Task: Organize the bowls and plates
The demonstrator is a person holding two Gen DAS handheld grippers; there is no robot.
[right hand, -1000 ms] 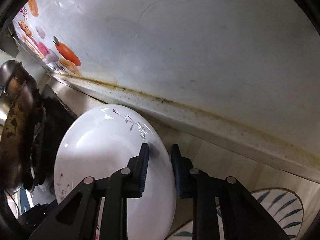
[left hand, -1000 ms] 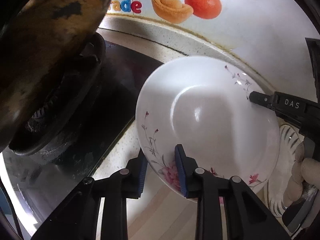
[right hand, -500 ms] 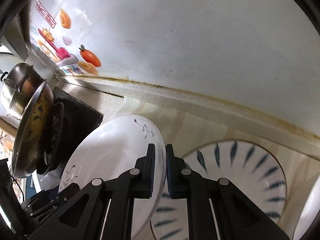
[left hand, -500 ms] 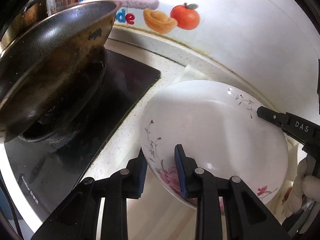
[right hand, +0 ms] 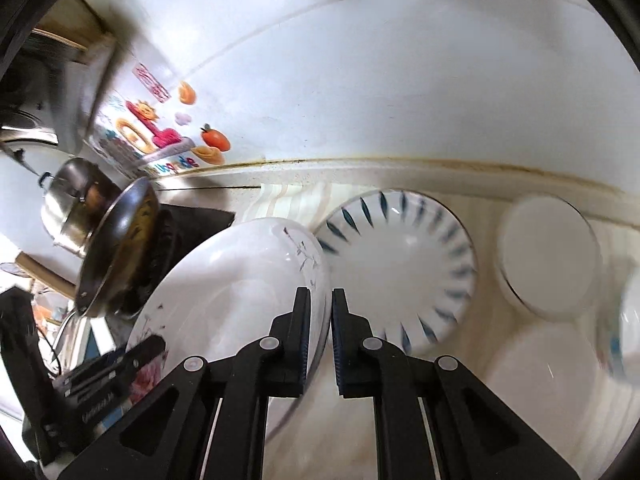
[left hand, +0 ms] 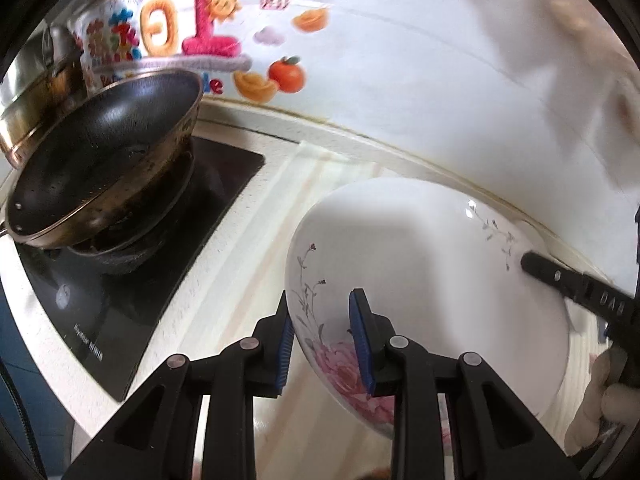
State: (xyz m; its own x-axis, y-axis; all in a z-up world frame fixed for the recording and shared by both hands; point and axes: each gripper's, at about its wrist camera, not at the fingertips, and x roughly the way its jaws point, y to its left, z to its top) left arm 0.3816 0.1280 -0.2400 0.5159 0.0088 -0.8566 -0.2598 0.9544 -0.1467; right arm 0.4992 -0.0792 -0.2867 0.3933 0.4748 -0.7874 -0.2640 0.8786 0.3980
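A: Where's the floral plate [left hand: 432, 280]?
B: Up off the table [left hand: 256, 248], tilted, just right of the stove [left hand: 132, 300] w/ the wok [left hand: 100, 168].
A: Hand-held grippers?
B: Left hand-held gripper [left hand: 322, 340] grasping its near rim; right hand-held gripper [right hand: 320, 328] clenched on the opposite rim.
A: Others?
B: Blue-leaf plate [right hand: 400, 268] flat on table beyond, white bowl [right hand: 548, 256] further right.

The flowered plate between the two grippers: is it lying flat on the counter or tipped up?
Tipped up. The flowered plate stands nearly on edge, its rim between the right gripper fingers, above the blue-leaf plate.
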